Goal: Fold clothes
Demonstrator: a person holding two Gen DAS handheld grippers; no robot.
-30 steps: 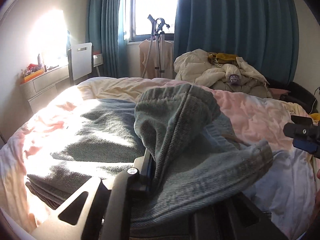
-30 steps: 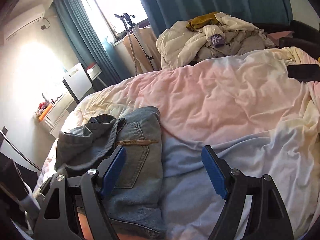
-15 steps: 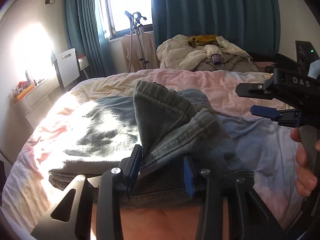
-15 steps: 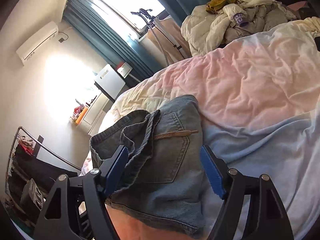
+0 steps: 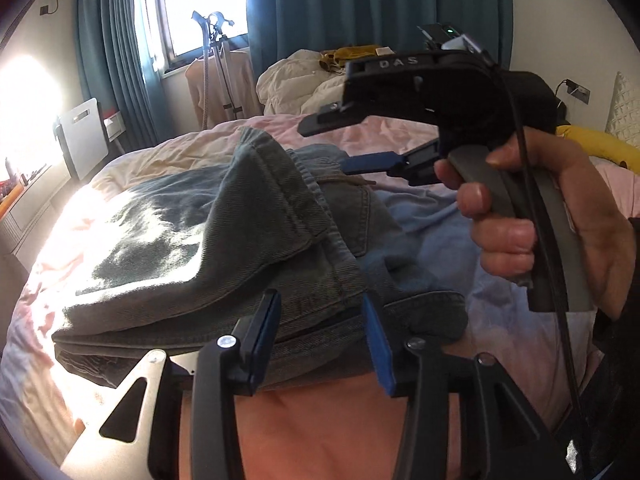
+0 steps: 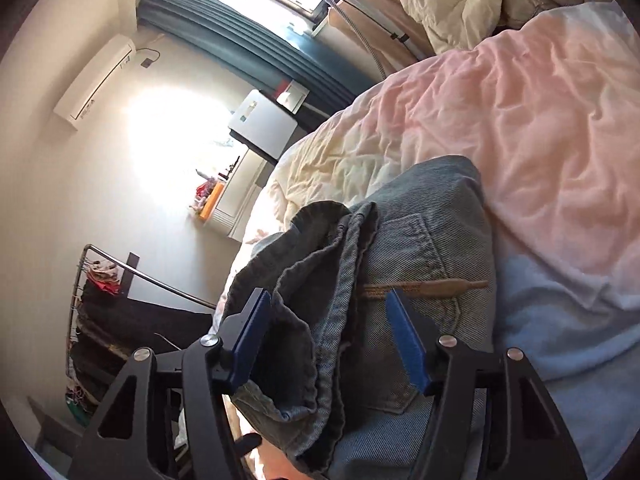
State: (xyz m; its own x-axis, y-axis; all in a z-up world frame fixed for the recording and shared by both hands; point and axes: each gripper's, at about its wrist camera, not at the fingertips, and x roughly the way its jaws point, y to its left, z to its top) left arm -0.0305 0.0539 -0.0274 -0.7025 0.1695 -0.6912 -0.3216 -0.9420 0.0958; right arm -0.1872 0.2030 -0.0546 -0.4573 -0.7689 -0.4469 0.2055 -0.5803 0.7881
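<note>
Both grippers have shifted since a second ago. Left gripper point(image 5: 322, 340), then clamped on a raised fold of the jeans point(image 5: 240, 240), has just been opening; its jaws now stand half apart, straddling the folded edge without pressing it. Right gripper point(image 6: 334, 336), earlier over the bedcover point(image 6: 540, 128) beside the jeans, has swung in above them, its jaws just closing, still moderately wide around a bunched denim fold. Jeans lie partly folded on the bed's near side.

The near edge of the jeans point(image 5: 248, 248) was hidden behind the left gripper point(image 5: 320, 336); the wall shelf items point(image 6: 208, 196) were too small to be identified.
</note>
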